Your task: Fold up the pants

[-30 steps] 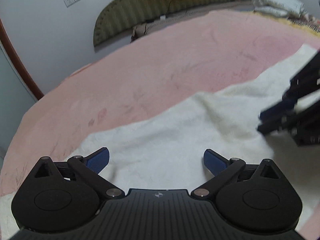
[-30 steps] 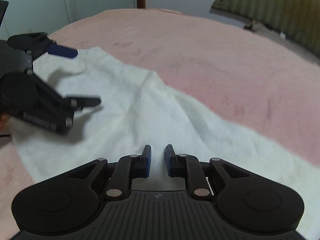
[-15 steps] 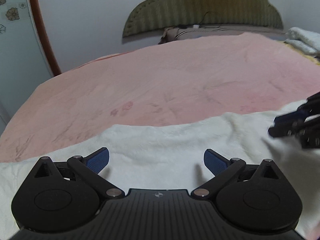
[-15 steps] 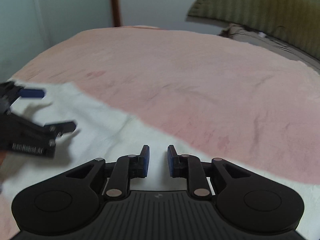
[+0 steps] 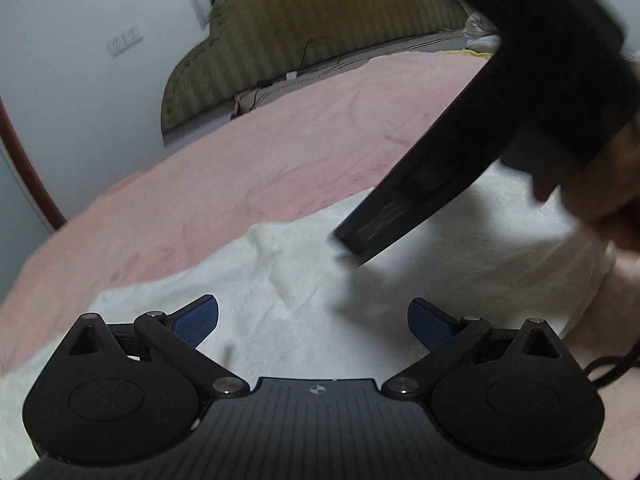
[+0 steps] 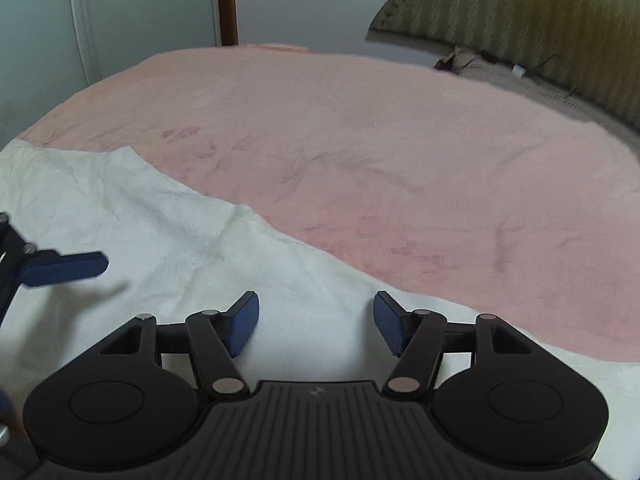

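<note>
the white pants (image 6: 168,232) lie spread along the near edge of the pink bed cover (image 6: 380,152), rumpled. the left gripper (image 5: 313,326) hangs over them with jaws wide apart, holding nothing. the right gripper (image 6: 316,326) is also parted over the cloth, empty; its dark body crosses the left wrist view.

a pink bedspread (image 6: 400,152) meets an olive striped headboard (image 5: 320,28) beside a white wall socket (image 5: 125,41).

Two wrist fisheyes, low over pants (image 5: 304,280) – facing headboard (image 6: 532,20) – sharing pink bed (image 6: 400,152)
</note>
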